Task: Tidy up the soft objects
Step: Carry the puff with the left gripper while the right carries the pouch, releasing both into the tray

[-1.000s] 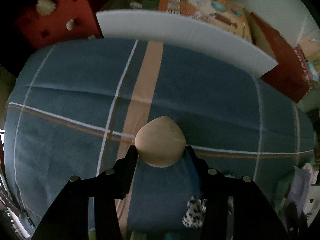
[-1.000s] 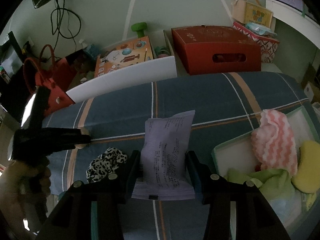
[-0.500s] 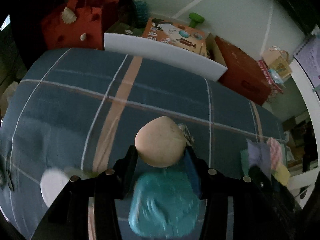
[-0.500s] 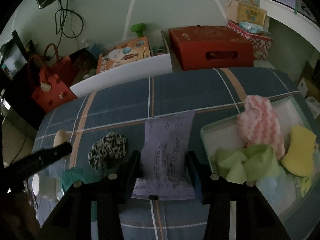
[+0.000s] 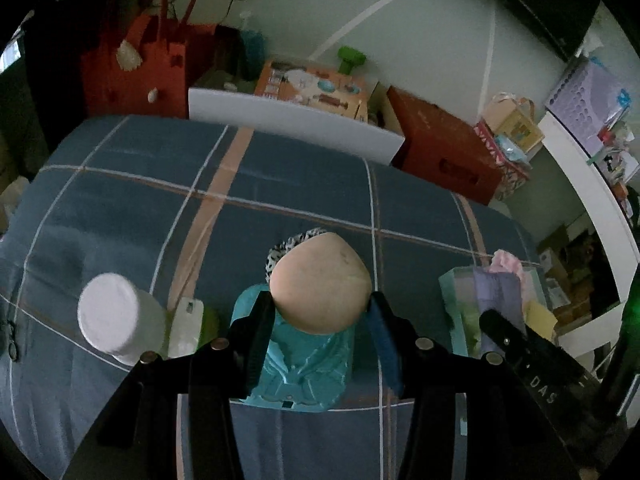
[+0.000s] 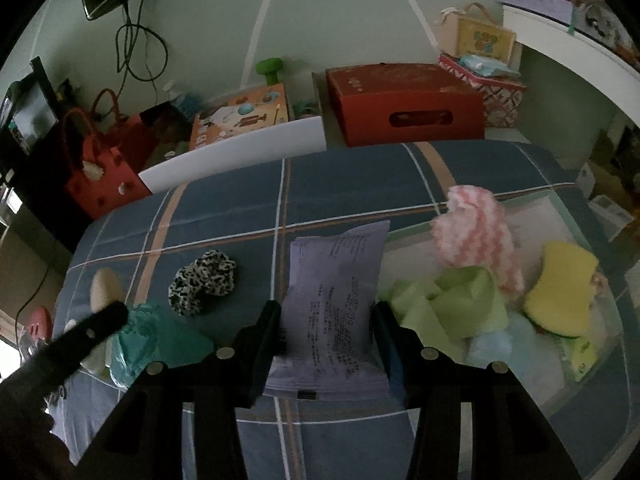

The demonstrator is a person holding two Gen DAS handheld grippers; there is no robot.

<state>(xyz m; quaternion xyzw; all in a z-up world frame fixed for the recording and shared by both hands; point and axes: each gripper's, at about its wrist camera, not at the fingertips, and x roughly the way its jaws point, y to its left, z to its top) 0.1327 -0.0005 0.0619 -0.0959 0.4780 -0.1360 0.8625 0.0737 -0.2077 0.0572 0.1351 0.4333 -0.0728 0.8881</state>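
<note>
My left gripper (image 5: 320, 312) is shut on a beige teardrop sponge (image 5: 319, 283) and holds it above a teal packet (image 5: 304, 364) on the plaid bedspread (image 5: 160, 208). My right gripper (image 6: 328, 316) is shut on a lilac printed pouch (image 6: 334, 304), held just left of the pale green tray (image 6: 568, 208). The tray holds a pink-and-white cloth (image 6: 476, 236), a green cloth (image 6: 460, 304) and a yellow sponge (image 6: 560, 292). A leopard-print scrunchie (image 6: 202, 280) lies on the bedspread left of the pouch. The left gripper and its sponge (image 6: 106, 288) show at the left of the right wrist view.
A white round bottle (image 5: 116, 316) and a white-and-green item (image 5: 188, 328) lie left of the teal packet. A white board (image 6: 236, 152), a red box (image 6: 404, 102), an orange box (image 6: 240, 116) and a red bag (image 6: 100, 168) line the far edge.
My left gripper has pulled back and swung right with the sponge, so the teal packet, the scrunchie and the tray came into its view. My right gripper has moved right toward the tray with the pouch.
</note>
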